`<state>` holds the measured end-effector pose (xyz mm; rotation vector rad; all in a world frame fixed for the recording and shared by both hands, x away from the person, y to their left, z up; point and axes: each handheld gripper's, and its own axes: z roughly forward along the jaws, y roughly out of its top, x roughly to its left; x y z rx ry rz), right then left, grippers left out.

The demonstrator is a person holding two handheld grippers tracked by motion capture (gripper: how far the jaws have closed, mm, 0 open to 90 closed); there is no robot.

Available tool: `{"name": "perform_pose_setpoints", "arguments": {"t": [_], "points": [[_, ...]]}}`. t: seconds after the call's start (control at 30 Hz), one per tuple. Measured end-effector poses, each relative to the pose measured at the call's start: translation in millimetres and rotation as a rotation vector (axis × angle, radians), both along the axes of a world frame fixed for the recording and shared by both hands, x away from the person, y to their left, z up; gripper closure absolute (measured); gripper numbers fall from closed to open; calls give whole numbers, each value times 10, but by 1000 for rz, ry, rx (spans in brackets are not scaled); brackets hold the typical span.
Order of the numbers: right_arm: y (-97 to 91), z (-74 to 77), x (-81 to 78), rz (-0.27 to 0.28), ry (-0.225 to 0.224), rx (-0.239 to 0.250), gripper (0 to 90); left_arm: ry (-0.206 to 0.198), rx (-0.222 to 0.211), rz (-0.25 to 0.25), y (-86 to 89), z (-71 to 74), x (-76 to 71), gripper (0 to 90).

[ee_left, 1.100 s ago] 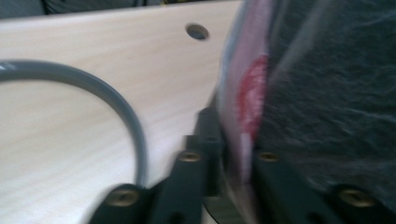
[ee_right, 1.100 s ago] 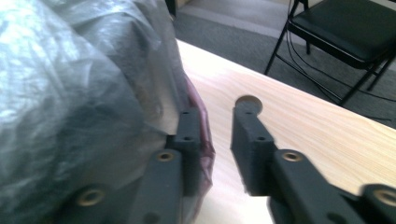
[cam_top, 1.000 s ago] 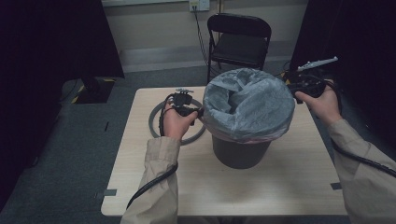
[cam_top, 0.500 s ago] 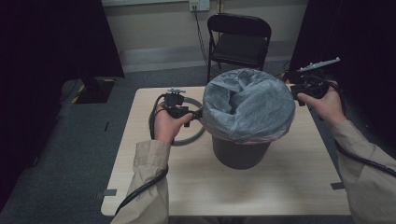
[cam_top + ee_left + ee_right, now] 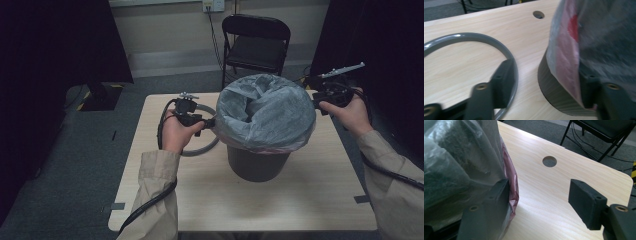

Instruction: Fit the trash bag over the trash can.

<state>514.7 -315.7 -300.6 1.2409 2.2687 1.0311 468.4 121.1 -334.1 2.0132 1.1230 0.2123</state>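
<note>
Bag (image 5: pixel 265 107): grey liner with a pink hem, draped over the bin (image 5: pixel 257 162) at mid-table (image 5: pixel 300 200); ring (image 5: pixel 202 147) lies flat just beside the bin, on my left.

Left gripper (image 5: pixel 544 95): jaws spread, just been closing; one over the ring, the other against the hem. Pads not pinching.

Right gripper (image 5: pixel 544 202): jaws spread, just been opening; one touches the hem, the other stands over bare table.

Risks, as I judge them: thin film tears or slips off the rim if I pull unevenly; a left jaw snags the ring; a hard tug tips the bin.

Against the earlier frame: my left hand sits a little closer to the bin; right hand unchanged.
</note>
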Motion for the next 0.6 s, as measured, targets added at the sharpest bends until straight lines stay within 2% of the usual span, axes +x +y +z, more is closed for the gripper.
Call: {"name": "perform_pose_setpoints", "arguments": {"t": [0.03,0.07,0.1,0.13,0.17,0.27,0.3,0.47,0.53,0.6], "points": [[0,0,-4,4,0,3,335,16,5,-23,-27,-33,-6,596],[2,-3,-5,7,0,4,335,25,19,-36,-55,-64,-17,616],[6,-7,-7,10,0,4,335,41,23,-58,-78,-88,-21,712],[8,-11,-7,13,-2,6,340,46,20,-55,-104,-113,-20,755],[10,-15,-6,12,-1,5,340,50,37,-56,-124,-138,-17,784],[9,-35,-6,14,4,11,341,65,23,-67,-206,-230,-3,884],[5,-44,-7,14,3,9,341,69,21,-60,-226,-251,3,891],[-14,-80,-2,18,10,18,340,107,-46,-62,-294,-389,61,896],[-12,-75,-1,18,9,14,335,108,-43,-63,-299,-383,68,894],[-10,-66,3,21,12,8,335,99,-15,-56,-293,-355,76,858]]}}
